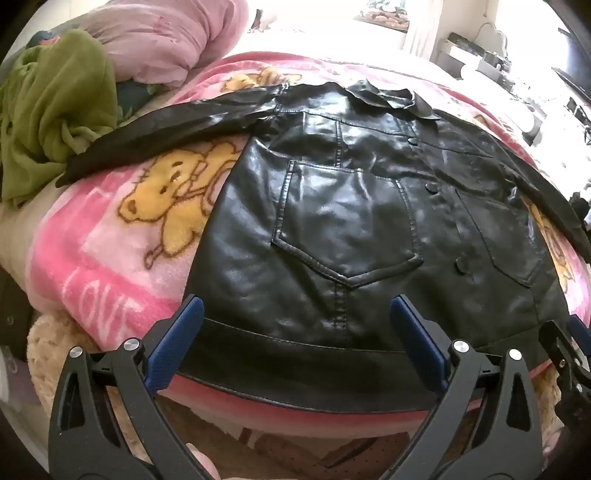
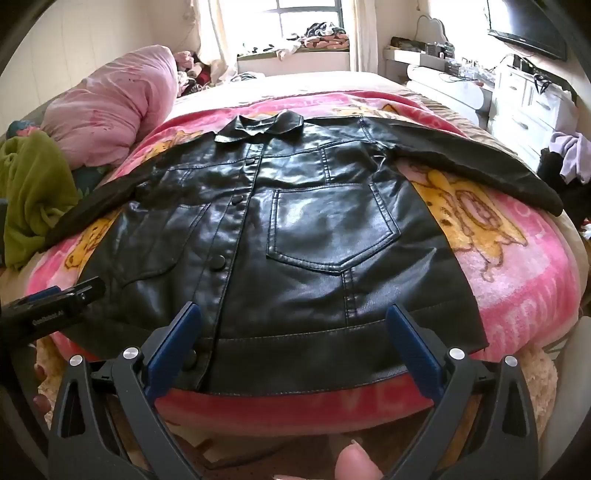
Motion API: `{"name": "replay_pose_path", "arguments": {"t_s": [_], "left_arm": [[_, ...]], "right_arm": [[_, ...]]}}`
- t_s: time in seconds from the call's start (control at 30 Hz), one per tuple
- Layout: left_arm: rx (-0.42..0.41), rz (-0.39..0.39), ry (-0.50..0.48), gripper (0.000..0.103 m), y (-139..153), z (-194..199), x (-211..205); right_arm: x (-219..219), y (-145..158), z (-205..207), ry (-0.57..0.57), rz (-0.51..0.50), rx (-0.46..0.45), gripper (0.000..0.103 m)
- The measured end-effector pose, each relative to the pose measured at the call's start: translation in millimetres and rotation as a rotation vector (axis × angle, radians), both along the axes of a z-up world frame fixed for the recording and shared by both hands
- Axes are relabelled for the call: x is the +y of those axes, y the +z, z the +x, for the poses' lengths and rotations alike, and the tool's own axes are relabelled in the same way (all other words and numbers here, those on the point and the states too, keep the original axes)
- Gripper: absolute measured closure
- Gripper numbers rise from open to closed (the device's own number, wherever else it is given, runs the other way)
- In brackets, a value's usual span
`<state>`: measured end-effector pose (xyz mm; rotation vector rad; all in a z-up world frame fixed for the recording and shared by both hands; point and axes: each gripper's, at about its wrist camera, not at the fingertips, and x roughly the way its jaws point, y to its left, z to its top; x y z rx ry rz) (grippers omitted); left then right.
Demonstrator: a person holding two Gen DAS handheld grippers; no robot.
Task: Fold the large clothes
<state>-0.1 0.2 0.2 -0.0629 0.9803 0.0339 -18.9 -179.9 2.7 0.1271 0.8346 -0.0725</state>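
A black leather jacket lies flat, front up and buttoned, on the bed, collar far, hem near, both sleeves spread sideways. It also shows in the right wrist view. My left gripper is open and empty, its blue-padded fingers spread just above the hem on the jacket's left half. My right gripper is open and empty over the hem on the right half. The left gripper also shows at the left edge of the right wrist view.
A pink cartoon-bear blanket covers the bed. A green garment and a pink duvet lie at the far left. White drawers, a wall TV and a window stand beyond the bed.
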Motion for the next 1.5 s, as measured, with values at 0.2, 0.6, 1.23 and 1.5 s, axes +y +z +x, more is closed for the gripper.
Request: {"name": "replay_pose_path", "arguments": {"t_s": [0.2, 0.6, 1.23, 1.5], "left_arm": [[-0.001, -0.008, -0.004, 0.008, 0.3, -0.2, 0.6], [-0.013, 0.019, -0.024, 0.008, 3.5, -1.0, -8.4], [-0.025, 0.031, -0.027, 0.008, 4.5, 0.1, -11.0], [-0.038, 0.039, -0.032, 0.008, 8.1, 0.6, -11.4]], "right_arm": [[0.6, -1.7, -0.6, 0.002, 0.001, 0.001, 0.004], [1.4, -3.7, 1.1, 0.000, -0.006, 0.009, 0.004], [5.1, -4.2, 0.9, 0.006, -0.021, 0.004, 0.004], [5.5, -2.4, 1.4, 0.011, -0.027, -0.003, 0.004]]}}
